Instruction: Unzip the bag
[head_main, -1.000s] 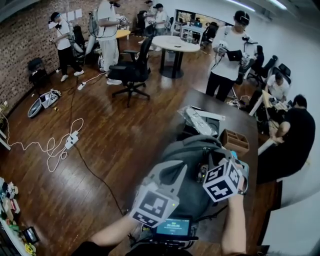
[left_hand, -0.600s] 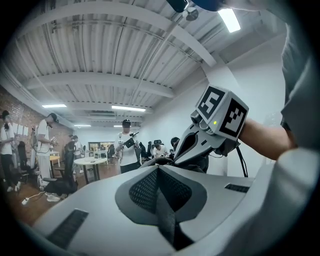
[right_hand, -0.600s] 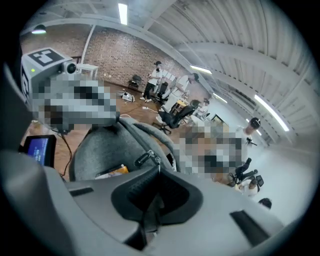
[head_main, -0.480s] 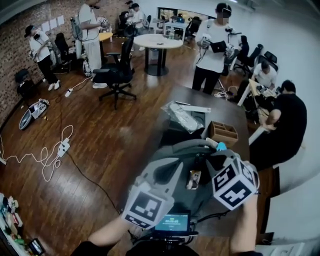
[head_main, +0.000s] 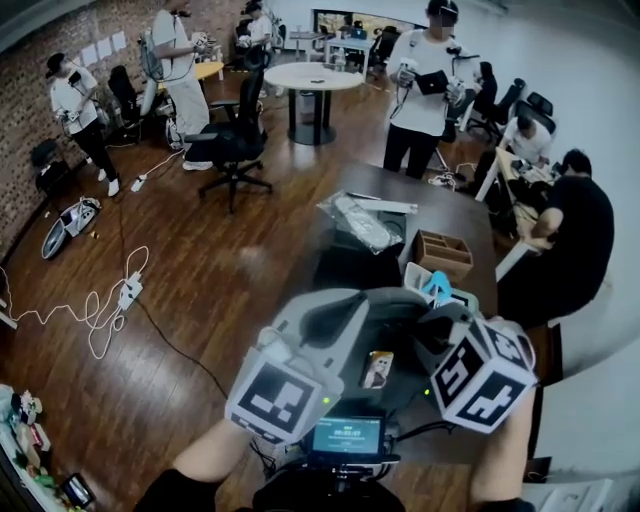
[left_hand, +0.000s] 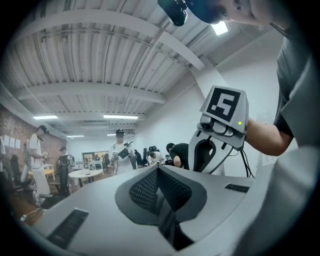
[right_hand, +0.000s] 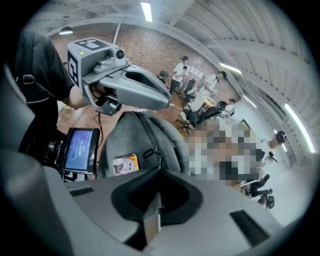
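The right claw (right_hand: 159, 172) is closed on the zip pull (right_hand: 158, 160) of the bag (right_hand: 125, 137) on the counter (head_main: 455, 215). The left claw (left_hand: 158, 172) is shut, empty, held near the bag's top.

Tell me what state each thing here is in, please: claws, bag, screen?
Left gripper: shut, nothing between its jaws.
Right gripper: shut, seemingly on the zip pull.
Bag: lying on the table; how far unzipped, cannot tell.
Screen: lit.
Wooden box: open-topped.
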